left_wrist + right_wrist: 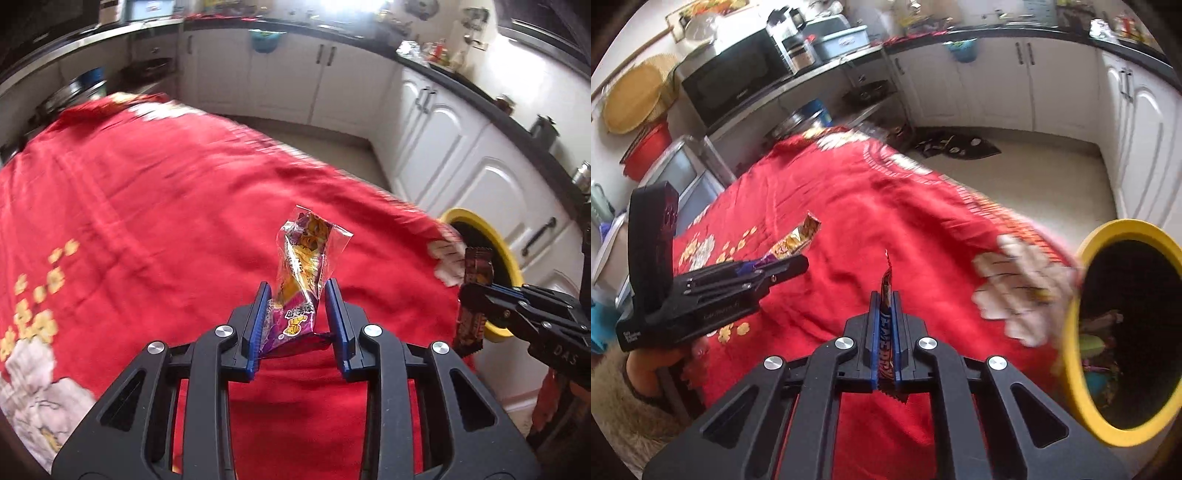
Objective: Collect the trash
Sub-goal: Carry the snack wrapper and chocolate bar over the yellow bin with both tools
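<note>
Your left gripper [295, 295] clamped on one purple-yellow snack wrapper [301, 273], held upright above red tablecloth [147, 206]. Your right gripper [885, 306] pinched tight on one flat brown wrapper [886, 291], edge-on in its own view. Two wrappers total, one per gripper. One yellow-rimmed bin [1123, 325] at 3 o'clock off table edge, several scraps inside, count unclear. In left view, right gripper [476, 291] sits over bin [476, 221] rim.

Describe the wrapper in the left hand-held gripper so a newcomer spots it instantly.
Start at the red tablecloth. Above it, the left hand-held gripper clamps a crinkled purple-and-yellow snack wrapper with a clear top. The right hand-held gripper's wrapper is dark brown instead.
</note>
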### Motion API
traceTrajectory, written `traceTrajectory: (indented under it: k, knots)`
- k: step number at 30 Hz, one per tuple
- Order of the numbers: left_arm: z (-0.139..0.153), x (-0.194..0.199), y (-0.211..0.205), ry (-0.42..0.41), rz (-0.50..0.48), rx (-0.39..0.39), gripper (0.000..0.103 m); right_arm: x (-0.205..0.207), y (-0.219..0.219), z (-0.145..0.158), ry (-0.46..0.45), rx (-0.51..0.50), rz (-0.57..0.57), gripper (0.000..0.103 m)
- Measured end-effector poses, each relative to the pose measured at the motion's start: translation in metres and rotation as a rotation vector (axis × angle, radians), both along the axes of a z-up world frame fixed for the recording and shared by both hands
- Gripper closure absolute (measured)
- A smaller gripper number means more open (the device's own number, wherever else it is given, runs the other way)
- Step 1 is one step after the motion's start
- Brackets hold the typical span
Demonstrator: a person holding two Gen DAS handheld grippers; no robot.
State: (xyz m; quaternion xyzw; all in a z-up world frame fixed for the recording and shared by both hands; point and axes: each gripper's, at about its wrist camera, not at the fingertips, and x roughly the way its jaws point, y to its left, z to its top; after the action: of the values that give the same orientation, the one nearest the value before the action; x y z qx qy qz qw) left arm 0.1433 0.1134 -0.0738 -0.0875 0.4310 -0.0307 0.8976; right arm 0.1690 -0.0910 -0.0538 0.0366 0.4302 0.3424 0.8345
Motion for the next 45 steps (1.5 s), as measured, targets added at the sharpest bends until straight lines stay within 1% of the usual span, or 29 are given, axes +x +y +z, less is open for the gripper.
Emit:
traceTrajectory:
  k: [8, 14, 26, 32, 38, 45]
  knots:
    - [0.020, 0.018, -0.053, -0.048, -0.102, -0.002, 0.080, 0.006, -0.066, 0.013, -0.027, 0.032, -0.120, 0.097]
    - [0.031, 0.030, -0.091, -0.078, -0.164, -0.011, 0.080, 0.009, -0.104, 0.022, -0.056, 0.036, -0.206, 0.097]
    - [0.038, 0.052, -0.157, -0.111, -0.264, -0.046, 0.079, 0.015, -0.174, 0.026, -0.078, 0.040, -0.360, 0.097]
    - [0.041, 0.060, -0.181, -0.123, -0.291, -0.061, 0.079, 0.014, -0.197, 0.029, -0.103, 0.036, -0.414, 0.097]
    - [0.042, 0.066, -0.199, -0.124, -0.310, -0.071, 0.079, 0.015, -0.211, 0.032, -0.117, 0.030, -0.444, 0.097]
    - [0.036, 0.075, -0.221, -0.109, -0.338, -0.085, 0.079, 0.018, -0.228, 0.022, -0.101, 0.024, -0.476, 0.097]
